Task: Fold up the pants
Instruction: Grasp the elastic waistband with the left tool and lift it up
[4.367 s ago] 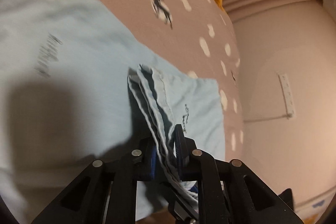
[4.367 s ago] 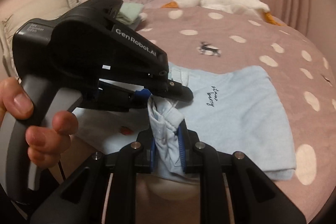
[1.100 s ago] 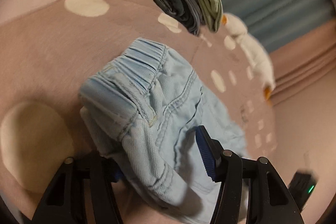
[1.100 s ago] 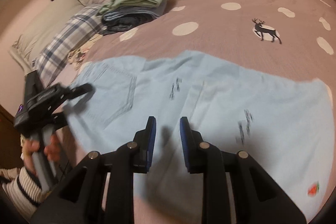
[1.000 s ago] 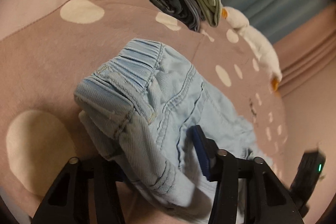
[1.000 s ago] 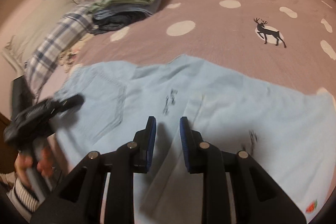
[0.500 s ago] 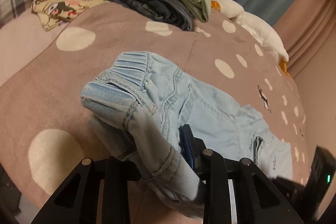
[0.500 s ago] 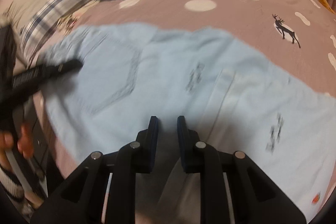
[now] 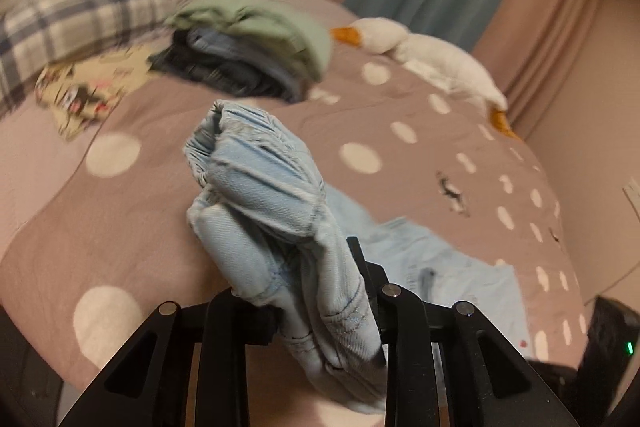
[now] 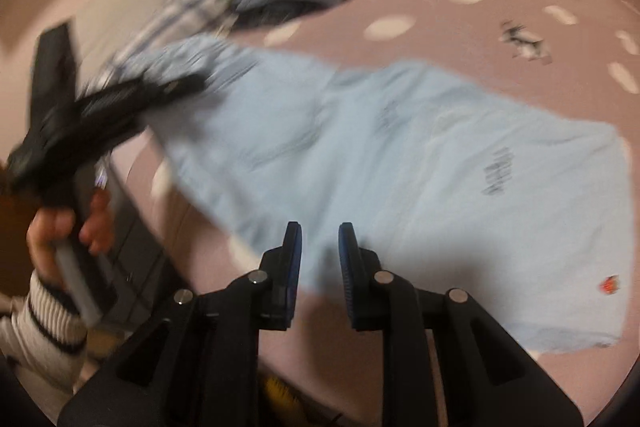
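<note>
Light blue pants (image 10: 400, 155) lie spread across the pink spotted bed, legs toward the right. My left gripper (image 9: 316, 291) is shut on the bunched waistband end of the pants (image 9: 264, 195) and holds it lifted above the bed; this gripper also shows in the right wrist view (image 10: 120, 107), at the pants' left end. My right gripper (image 10: 319, 251) is slightly open and empty, hovering over the pants' near edge by the bed's front side.
A stack of folded clothes (image 9: 248, 51) sits at the back of the bed, beside a plaid pillow (image 9: 68, 23) and a printed cloth (image 9: 84, 91). A white goose plush (image 9: 432, 59) lies at the far right. The bed edge (image 10: 168, 227) drops off at left.
My left gripper closed on the waistband and lifted it up off the bed. My right gripper pulled back toward the near edge of the pants, still empty.
</note>
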Motion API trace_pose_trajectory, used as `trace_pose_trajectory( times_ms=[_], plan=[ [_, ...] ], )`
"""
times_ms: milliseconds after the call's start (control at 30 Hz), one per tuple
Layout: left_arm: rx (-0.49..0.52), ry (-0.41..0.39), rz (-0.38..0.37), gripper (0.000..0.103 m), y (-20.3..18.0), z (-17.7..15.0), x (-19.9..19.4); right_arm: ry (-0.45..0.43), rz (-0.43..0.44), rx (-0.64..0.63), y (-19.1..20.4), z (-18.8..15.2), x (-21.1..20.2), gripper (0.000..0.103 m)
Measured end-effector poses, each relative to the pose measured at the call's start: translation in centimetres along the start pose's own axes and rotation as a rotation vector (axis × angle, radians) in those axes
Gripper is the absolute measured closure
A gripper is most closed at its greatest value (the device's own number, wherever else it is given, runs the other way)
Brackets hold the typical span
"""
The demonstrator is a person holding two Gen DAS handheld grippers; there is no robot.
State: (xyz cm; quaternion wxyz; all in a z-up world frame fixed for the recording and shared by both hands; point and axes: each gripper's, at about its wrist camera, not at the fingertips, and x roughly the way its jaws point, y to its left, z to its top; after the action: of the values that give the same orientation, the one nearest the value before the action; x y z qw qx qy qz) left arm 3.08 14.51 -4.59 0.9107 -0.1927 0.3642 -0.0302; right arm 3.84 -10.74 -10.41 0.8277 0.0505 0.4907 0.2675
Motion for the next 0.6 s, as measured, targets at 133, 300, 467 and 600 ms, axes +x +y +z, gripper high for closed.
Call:
trace_pose_trajectory(
  times_ms=[133,300,467,600],
  plan=[
    [0.071,-0.02,-0.043,0.077,-3.1,0.6,-0.5,-0.052,0.032,0.158,-3.9,0.1,-0.7,0.071],
    [0.145,-0.015,-0.076,0.077,-6.2,0.6,0.2,-0.119,0.134,0.359,-7.3,-1.7,-1.1,0.053],
    [0.228,0.022,-0.12,0.077,-9.7,-0.1,1.6,-0.176,0.335,0.561,-9.9,-3.2,-0.3,0.045],
    [0.288,0.077,-0.159,0.077,-12.4,-1.3,3.4,-0.274,0.518,0.703,-11.7,-3.7,-0.6,0.034]
  ],
)
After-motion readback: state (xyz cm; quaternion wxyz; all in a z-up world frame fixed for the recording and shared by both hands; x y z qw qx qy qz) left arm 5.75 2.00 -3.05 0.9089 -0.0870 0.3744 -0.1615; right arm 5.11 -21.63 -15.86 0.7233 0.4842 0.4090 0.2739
